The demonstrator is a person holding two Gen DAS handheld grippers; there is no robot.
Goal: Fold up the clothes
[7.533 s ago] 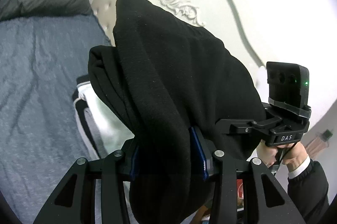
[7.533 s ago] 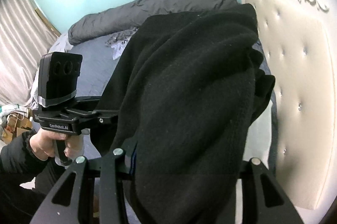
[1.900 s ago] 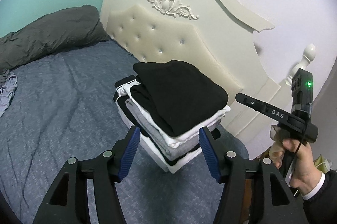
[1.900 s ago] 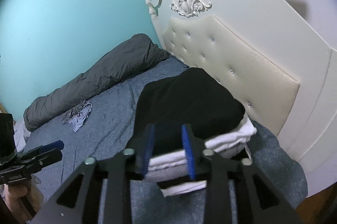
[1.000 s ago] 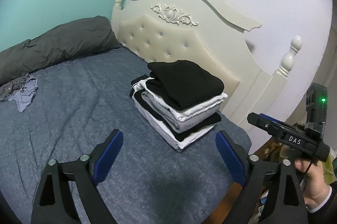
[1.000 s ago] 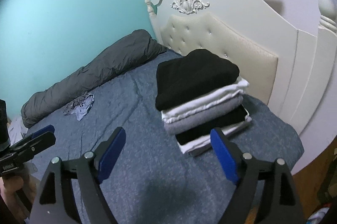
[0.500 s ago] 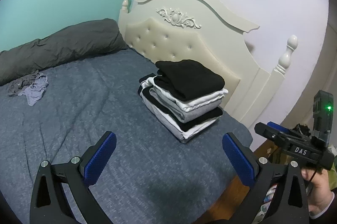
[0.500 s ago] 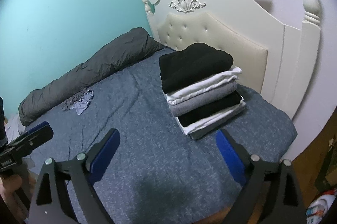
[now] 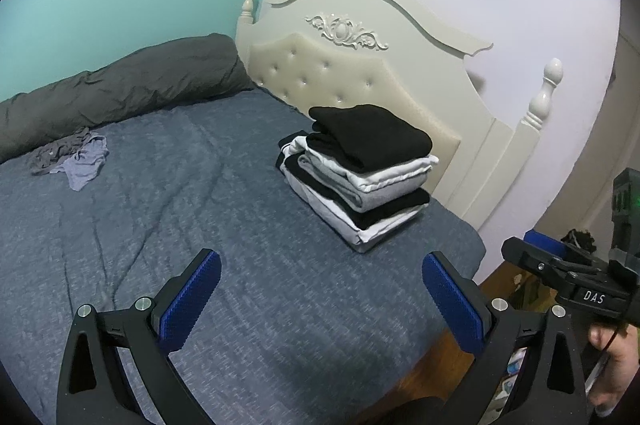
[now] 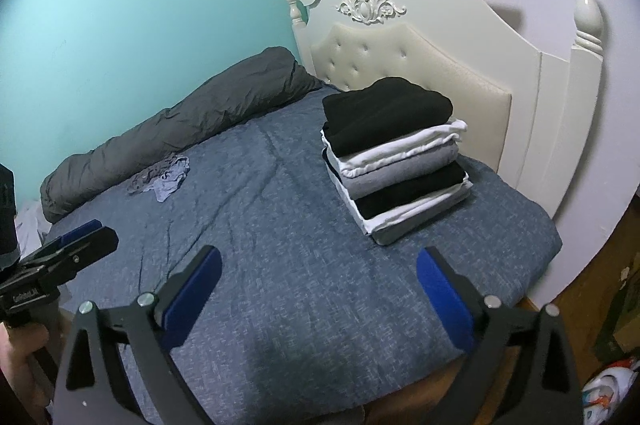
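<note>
Bed (image 9: 248, 209), blue-grey cover: the working surface. Stack of folded clothes (image 9: 360, 169) sits at its far right corner, just beside the headboard (image 9: 360, 73), probably to keep the middle free; a black garment (image 10: 386, 111) tops white, grey and black layers, edges roughly squared. Crumpled grey garment (image 9: 74, 157) lies far left, unfolded. Left gripper (image 9: 320, 299) and right gripper (image 10: 318, 295) hover near, fingers wide apart, empty.

A black garment (image 9: 370, 139) is seen topping the stack, over white, grey and black layers. The bed sheet (image 9: 224, 225) is mottled blue; the headboard (image 9: 340, 73) behind is cream.
</note>
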